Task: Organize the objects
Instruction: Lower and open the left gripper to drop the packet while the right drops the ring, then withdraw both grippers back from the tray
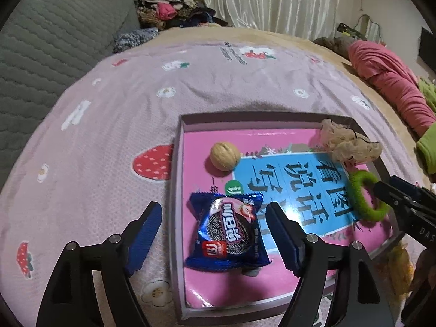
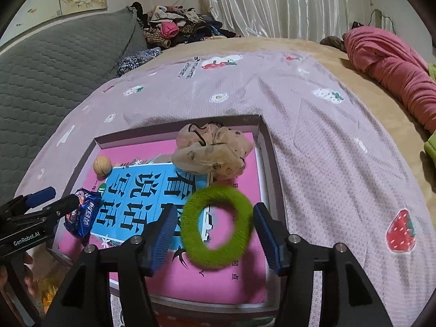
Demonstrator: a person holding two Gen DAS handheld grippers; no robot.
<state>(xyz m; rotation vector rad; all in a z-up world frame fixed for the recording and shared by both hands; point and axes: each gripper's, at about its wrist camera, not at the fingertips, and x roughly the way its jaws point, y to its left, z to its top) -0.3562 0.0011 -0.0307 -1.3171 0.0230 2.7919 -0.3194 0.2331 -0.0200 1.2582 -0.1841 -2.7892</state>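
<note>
A shallow box (image 1: pixel 176 163) (image 2: pixel 268 160) with a pink book inside lies on the bed. In it are a walnut (image 1: pixel 225 156) (image 2: pixel 102 165), a blue cookie packet (image 1: pixel 228 235) (image 2: pixel 84 215), a beige scrunchie (image 1: pixel 348 143) (image 2: pixel 212 151) and a green fuzzy ring (image 1: pixel 362 194) (image 2: pixel 216 227). My left gripper (image 1: pixel 214 235) is open, its fingers either side of the packet, apart from it. My right gripper (image 2: pixel 214 234) is open around the blurred green ring, which looks free of the pads.
The box sits on a pink strawberry-print blanket (image 1: pixel 109 125) (image 2: pixel 340 163). A grey quilted cushion (image 1: pixel 54 41) and a clothes pile (image 1: pixel 169 8) are at the back left. Pink clothing (image 1: pixel 392 81) lies at the right. Yellow wrappers (image 1: pixel 400 267) sit beside the box's near corner.
</note>
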